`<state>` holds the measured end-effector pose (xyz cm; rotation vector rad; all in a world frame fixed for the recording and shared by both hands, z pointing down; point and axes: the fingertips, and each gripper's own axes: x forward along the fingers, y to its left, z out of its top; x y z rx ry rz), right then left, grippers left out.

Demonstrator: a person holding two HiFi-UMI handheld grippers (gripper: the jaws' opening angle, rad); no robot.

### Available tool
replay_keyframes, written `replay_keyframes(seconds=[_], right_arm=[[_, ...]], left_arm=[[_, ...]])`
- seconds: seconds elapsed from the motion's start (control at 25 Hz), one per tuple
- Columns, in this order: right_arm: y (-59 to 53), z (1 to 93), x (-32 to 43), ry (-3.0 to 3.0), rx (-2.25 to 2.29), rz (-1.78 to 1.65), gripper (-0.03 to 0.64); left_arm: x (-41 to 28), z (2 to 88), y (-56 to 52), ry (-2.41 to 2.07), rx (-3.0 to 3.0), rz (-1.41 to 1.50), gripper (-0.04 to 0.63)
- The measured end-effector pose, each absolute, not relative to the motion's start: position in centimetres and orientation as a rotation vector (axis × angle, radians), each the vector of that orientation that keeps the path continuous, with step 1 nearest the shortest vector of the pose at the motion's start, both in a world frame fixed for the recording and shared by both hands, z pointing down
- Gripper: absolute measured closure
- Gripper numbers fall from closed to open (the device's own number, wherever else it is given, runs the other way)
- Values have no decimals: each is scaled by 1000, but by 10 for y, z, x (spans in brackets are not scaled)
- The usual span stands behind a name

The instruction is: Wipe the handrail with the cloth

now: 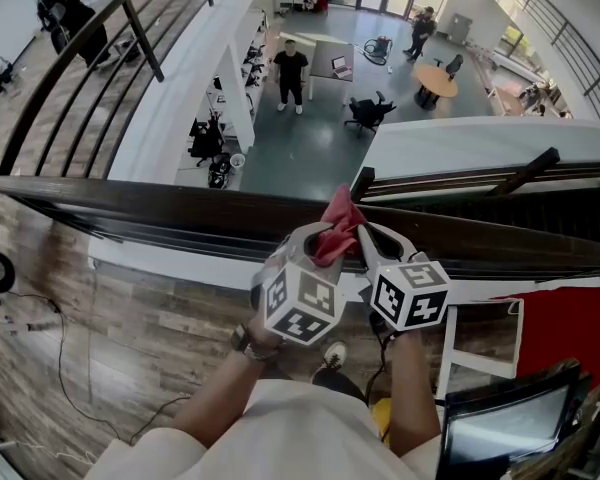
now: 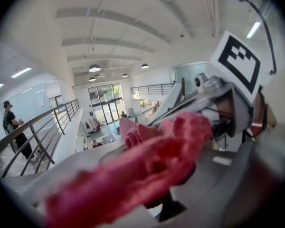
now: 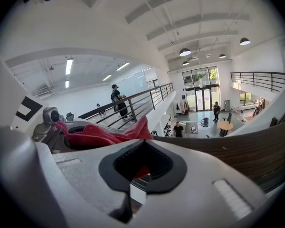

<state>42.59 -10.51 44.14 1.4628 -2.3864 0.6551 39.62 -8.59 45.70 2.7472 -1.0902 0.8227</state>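
**At the mezzanine rail, two grippers on one red cloth**

Over on the far left, a person in black [image 1: 70, 13] stands on the walkway behind a railing with dark bars [image 1: 145, 43]. Nearer, thin cables [image 1: 60, 348] trail across the wood-plank floor. The dark wooden handrail [image 1: 180, 218] runs straight across, and beyond it the drop opens onto the hall below. Down there another person in black [image 1: 291, 73] stands, with a round wooden table [image 1: 435, 78] further right. A red panel [image 1: 565, 328] shows low on the right.

The cloth [image 1: 335, 233] is red-pink, crumpled and soft, bunched to a peak just above the rail's near edge. The left gripper [image 1: 318, 240] is clamped on it from one side. The right gripper [image 1: 368, 238] has its jaws together, with red showing in the gap between its pads. Nothing lies between the cloth and the rail.

Each gripper carries a cube with black-and-white square markers, the left cube [image 1: 302, 306] and the right cube [image 1: 412, 296].
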Motion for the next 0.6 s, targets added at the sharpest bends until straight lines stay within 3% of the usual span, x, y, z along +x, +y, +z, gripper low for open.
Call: replay_keyframes(seconds=[0.6], right_arm=[[-111,439,399,-2405,1410,650,614]], left_arm=[[366,456,-85,-1110,2722,795,489]])
